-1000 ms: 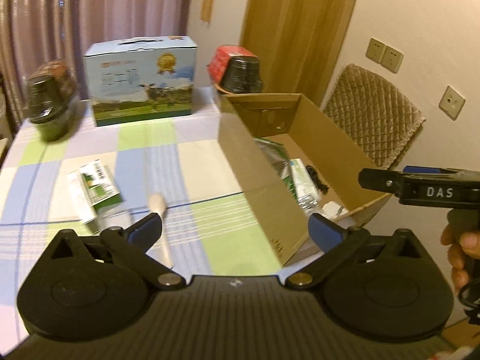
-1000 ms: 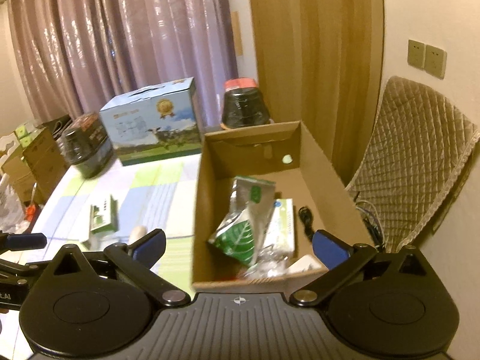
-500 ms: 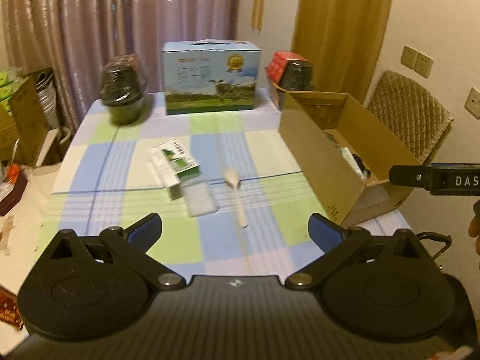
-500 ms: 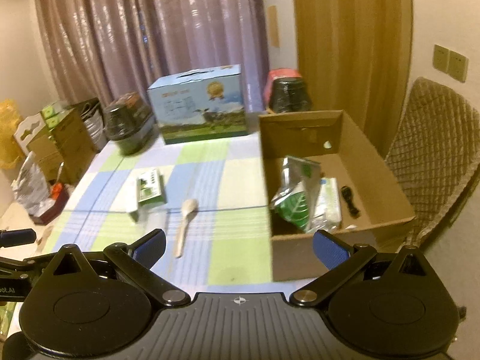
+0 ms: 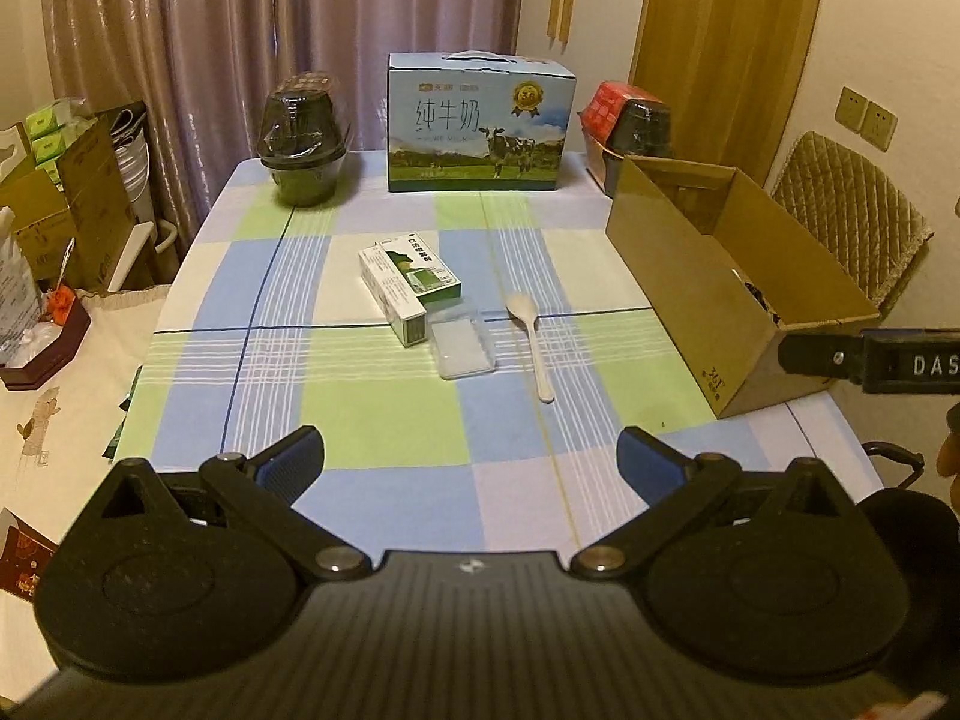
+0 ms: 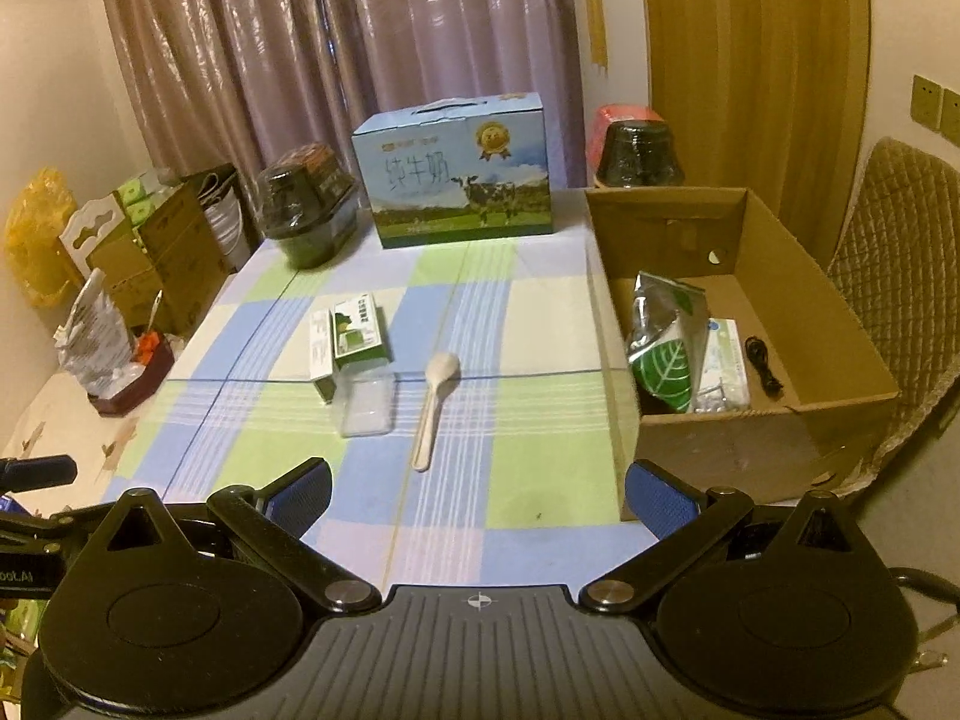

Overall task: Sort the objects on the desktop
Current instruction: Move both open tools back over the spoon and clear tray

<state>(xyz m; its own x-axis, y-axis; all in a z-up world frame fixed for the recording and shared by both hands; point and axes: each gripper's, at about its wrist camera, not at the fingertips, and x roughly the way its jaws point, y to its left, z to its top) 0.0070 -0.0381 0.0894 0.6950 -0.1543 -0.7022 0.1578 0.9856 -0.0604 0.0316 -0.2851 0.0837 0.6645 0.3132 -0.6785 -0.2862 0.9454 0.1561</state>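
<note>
On the checked tablecloth lie a green-and-white carton (image 5: 409,283) (image 6: 350,341), a clear plastic case (image 5: 461,343) (image 6: 363,401) and a pale spoon (image 5: 531,341) (image 6: 433,407). An open cardboard box (image 5: 690,276) (image 6: 798,294) stands at the table's right side; it holds a leaf-print foil pouch (image 6: 663,348), a white pack (image 6: 723,366) and a black cable (image 6: 763,367). My left gripper (image 5: 469,461) hangs open above the table's near edge, holding nothing. My right gripper (image 6: 477,495) is open too, back from the spoon and box.
A blue milk case (image 5: 480,123) (image 6: 459,171) stands at the back, with a dark wrapped bowl (image 5: 303,138) to its left and another (image 5: 639,126) to its right. A quilted chair (image 5: 852,210) is behind the box. Cartons and bags (image 5: 60,192) crowd the floor on the left.
Both grippers have drawn back and up from the cardboard box, so the whole table now shows. Both stay open. The objects on the cloth have not moved.
</note>
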